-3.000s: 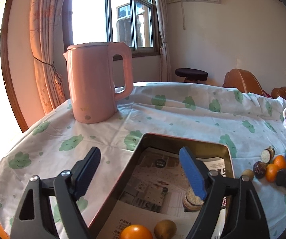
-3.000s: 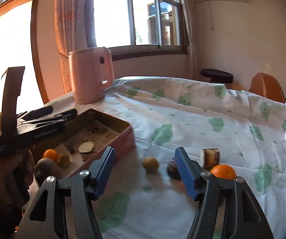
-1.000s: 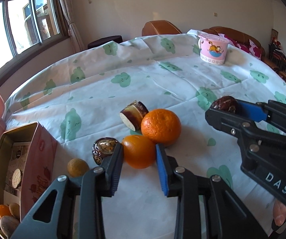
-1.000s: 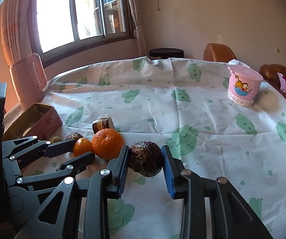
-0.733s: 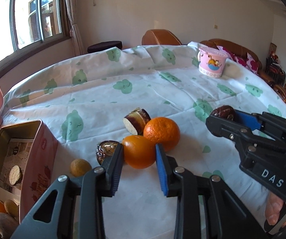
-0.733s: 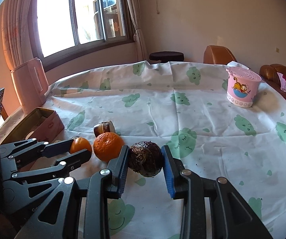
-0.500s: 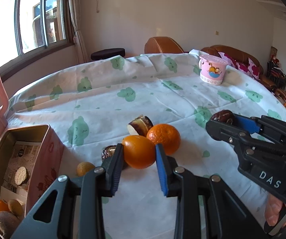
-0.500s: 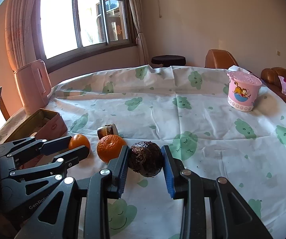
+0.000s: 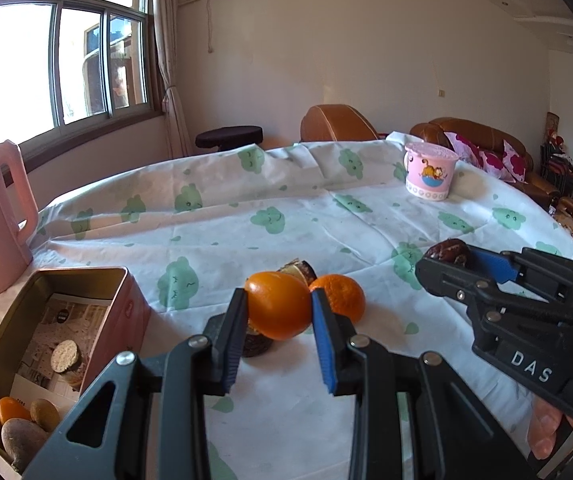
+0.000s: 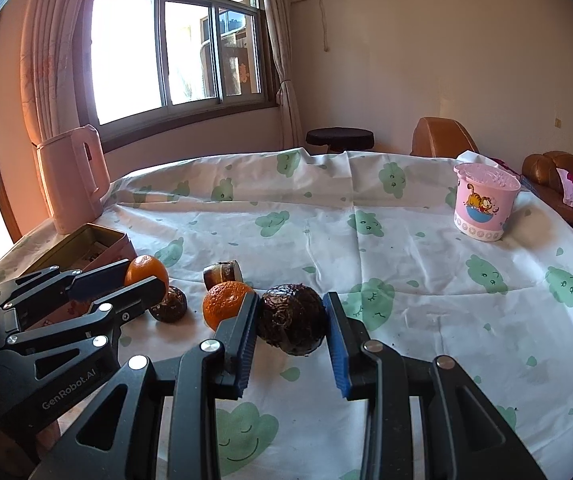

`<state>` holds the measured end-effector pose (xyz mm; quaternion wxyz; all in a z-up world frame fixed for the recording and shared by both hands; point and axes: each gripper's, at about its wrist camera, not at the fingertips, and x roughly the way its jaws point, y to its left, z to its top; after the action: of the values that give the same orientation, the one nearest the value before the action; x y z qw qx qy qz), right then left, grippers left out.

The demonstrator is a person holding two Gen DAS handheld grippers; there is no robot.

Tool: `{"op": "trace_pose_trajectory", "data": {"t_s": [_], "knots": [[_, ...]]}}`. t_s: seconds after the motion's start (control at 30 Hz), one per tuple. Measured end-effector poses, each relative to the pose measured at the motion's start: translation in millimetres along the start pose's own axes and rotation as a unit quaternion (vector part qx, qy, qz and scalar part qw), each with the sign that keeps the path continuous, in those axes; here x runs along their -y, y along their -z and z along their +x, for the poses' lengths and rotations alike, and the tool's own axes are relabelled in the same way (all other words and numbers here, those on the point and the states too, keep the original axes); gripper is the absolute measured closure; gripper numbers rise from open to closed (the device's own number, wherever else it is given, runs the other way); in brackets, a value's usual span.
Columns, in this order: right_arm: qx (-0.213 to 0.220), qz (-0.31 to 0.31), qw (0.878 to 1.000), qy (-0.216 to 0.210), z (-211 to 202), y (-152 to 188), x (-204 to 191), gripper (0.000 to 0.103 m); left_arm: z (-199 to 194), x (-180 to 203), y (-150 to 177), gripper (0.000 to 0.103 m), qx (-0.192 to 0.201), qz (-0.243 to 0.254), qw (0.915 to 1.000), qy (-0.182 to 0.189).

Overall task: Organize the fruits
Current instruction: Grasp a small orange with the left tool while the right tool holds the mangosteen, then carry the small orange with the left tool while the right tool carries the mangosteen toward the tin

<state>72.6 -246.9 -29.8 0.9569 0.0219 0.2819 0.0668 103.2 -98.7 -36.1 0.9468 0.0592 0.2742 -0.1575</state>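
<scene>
Partway: my left gripper fingers clamp the smooth orange, right gripper fingers clamp the dark fruit, both above the bench; tin near the left edge holds four items, three remain loose.

Right gripper side: "DAS", white letters on black.
Left gripper side: "GenRobot.AI", pale letters on black.
Tin paper lining: print too small to read.

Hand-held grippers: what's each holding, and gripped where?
Left hand-held gripper: smooth round orange fruit, pinched across its two sides. Right hand-held gripper: dark wrinkled round fruit, likewise clamped at its sides.
</scene>
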Motion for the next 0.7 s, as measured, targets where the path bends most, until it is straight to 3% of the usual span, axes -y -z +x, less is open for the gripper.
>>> {"op": "trace_pose_trajectory", "data": {"t_s": [0.7], "knots": [[0.045, -0.029, 0.998, 0.038, -16, 2, -13, 0.069, -30, -5, 3, 0.070, 0.079, -0.012, 0.9968, -0.009]]}}
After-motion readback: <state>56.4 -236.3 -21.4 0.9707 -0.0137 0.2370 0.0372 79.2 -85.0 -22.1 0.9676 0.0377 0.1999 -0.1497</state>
